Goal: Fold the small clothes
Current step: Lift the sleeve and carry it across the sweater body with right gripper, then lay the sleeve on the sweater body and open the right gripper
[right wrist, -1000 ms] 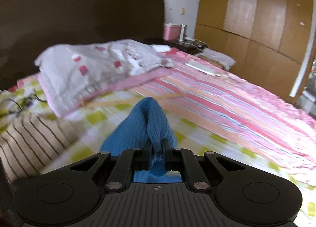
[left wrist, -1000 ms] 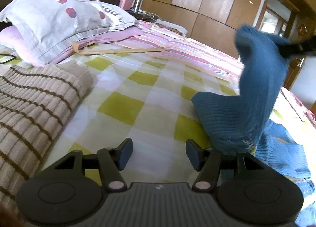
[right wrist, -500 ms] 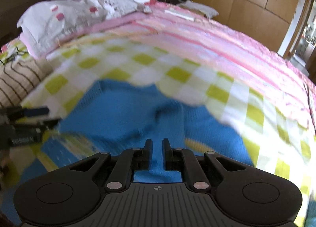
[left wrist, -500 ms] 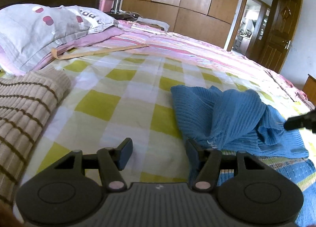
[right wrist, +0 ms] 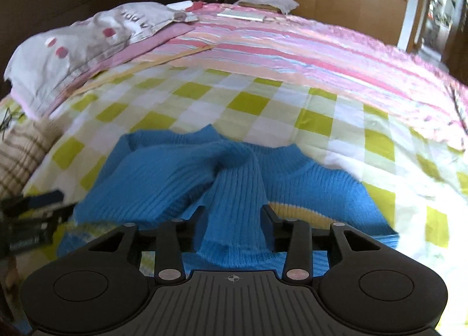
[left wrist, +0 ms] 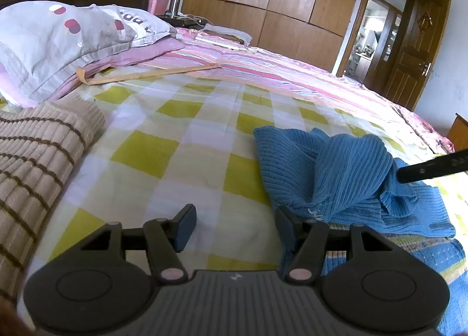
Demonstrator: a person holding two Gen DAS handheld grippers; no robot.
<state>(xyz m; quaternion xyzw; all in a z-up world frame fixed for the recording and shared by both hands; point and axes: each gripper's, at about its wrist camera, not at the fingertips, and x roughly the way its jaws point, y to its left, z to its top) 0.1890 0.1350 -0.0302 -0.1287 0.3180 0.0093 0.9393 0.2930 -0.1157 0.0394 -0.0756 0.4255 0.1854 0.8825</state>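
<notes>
Releasing the sleeve: my right gripper point(right wrist: 233, 216) was opening around the blue ribbed knit sweater point(right wrist: 181, 172); best withdrawn straight back, keeping the fold flat.

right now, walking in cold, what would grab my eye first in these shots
The bright blue knit sweater lies rumpled on the yellow-checked bedsheet, its sleeve between the opening jaws of the right gripper. The left gripper is open beside it. A beige striped sweater lies at left, below a grey spotted pillow.
</notes>
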